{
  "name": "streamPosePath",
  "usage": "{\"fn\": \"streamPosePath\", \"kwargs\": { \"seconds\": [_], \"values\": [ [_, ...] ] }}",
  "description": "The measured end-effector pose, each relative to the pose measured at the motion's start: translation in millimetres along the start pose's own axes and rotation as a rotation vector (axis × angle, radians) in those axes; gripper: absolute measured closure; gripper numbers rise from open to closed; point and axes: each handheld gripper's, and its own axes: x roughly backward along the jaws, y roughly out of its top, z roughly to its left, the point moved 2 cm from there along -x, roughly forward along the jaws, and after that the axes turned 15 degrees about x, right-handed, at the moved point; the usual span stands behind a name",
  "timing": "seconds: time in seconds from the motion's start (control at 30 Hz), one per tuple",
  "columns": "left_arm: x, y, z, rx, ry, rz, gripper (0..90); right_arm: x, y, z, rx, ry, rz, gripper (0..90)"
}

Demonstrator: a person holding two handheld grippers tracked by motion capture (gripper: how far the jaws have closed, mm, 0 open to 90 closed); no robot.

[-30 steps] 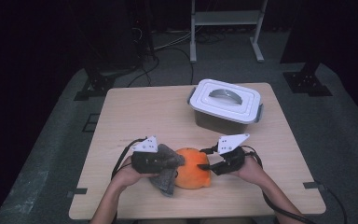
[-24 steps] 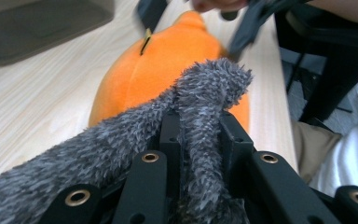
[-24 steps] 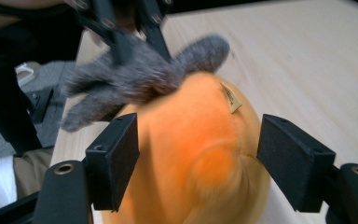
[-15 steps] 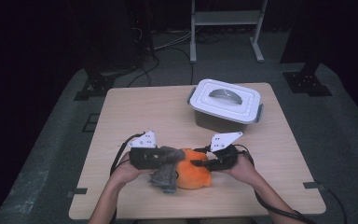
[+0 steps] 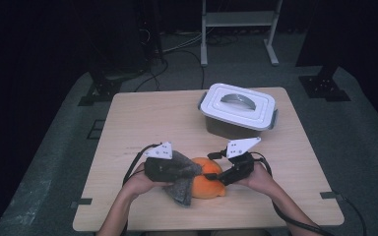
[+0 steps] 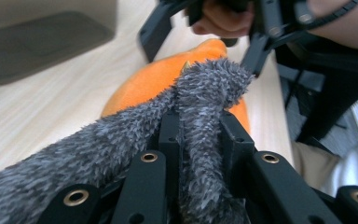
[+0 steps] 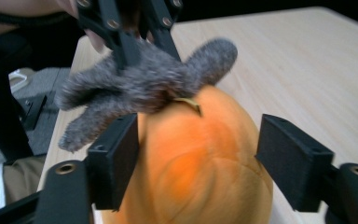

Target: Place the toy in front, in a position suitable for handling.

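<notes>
Shaggy grey cloth [image 6: 200, 93] pinched in left hand-held gripper [image 6: 198, 135] — smooth round orange plush [image 7: 200, 163] between right hand-held gripper's [image 7: 198, 161] just-opened jaws

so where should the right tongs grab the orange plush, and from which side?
Probably across its rounded bare end, coming in level from the person's right. The orange plush bulges between the open right tongs, whose jaws, just opened, flank it with a gap showing on one side. The grey furry cloth, pinched in the left tongs, drapes over the far side, so stay clear of that end.
</notes>
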Motion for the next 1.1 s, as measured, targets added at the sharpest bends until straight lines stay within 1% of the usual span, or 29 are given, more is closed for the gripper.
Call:
{"fn": "streamPosePath", "kwargs": {
  "seconds": [0.03,0.07,0.13,0.17,0.2,0.3,0.37,0.4,0.47,0.57,0.67,0.73,0.8,0.83,0.9,0.97,1.0,1.07,1.1],
  "values": [
    [0.5,0.2,-1.3,-0.009,0.006,0.010,73.9,-2.8,-0.6,1.0,0.002,0.015,0.018,27.3],
    [1.6,0.1,-1.5,-0.017,0.019,0.015,73.9,-5.6,-2.0,2.5,0.005,0.024,0.029,28.8],
    [5.5,-0.9,-0.1,-0.016,0.037,0.003,74.2,-6.7,-4.5,5.5,0.012,0.018,0.040,38.1],
    [8.0,-2.0,1.9,-0.019,0.056,0.008,74.5,-5.4,-5.3,6.7,0.021,0.005,0.041,41.0],
    [11.2,-4.3,5.0,-0.014,0.076,0.014,74.6,-3.6,-6.5,6.9,0.021,0.000,0.049,42.5],
    [17.2,-9.9,11.4,0.006,0.099,0.008,74.7,2.6,-11.3,7.4,0.018,-0.003,0.049,45.5],
    [19.9,-11.5,13.6,0.016,0.099,-0.004,74.8,6.1,-12.6,8.8,0.031,-0.007,0.048,48.3],
    [20.3,-10.9,13.9,0.022,0.094,-0.013,74.9,6.7,-12.1,9.7,0.046,-0.011,0.047,49.5],
    [20.7,-8.1,13.9,0.018,0.093,-0.020,74.9,6.5,-9.3,11.0,0.084,-0.022,0.049,51.7],
    [21.4,-0.1,11.6,0.013,0.080,-0.044,74.9,2.5,-2.6,11.0,0.130,-0.039,0.046,53.7],
    [21.8,10.8,7.7,0.003,0.061,-0.076,74.9,-3.2,5.4,9.5,0.157,-0.040,0.037,54.4],
    [20.5,17.1,5.9,-0.014,0.066,-0.073,74.9,-7.6,11.0,9.3,0.175,-0.040,0.033,54.6],
    [18.1,18.6,6.2,-0.018,0.079,-0.055,74.9,-10.9,13.4,9.5,0.185,-0.045,0.036,54.6],
    [17.3,17.3,7.0,-0.010,0.077,-0.052,74.9,-11.1,12.7,9.3,0.181,-0.044,0.039,54.6],
    [15.6,12.3,9.2,-0.009,0.091,-0.030,74.9,-9.0,8.3,9.4,0.167,-0.039,0.034,54.6],
    [13.2,3.8,11.4,0.014,0.075,-0.027,74.9,-4.6,1.3,10.0,0.139,-0.022,0.032,53.8],
    [12.0,0.4,11.8,0.021,0.066,-0.023,74.9,-1.7,-2.7,9.6,0.115,-0.006,0.028,51.0],
    [8.9,-3.5,10.5,0.030,0.045,-0.030,74.9,3.5,-7.3,7.2,0.037,0.032,0.017,41.5],
    [7.6,-3.7,9.4,0.027,0.041,-0.031,74.9,5.3,-7.4,5.9,0.006,0.046,0.012,36.7]
  ]
}}
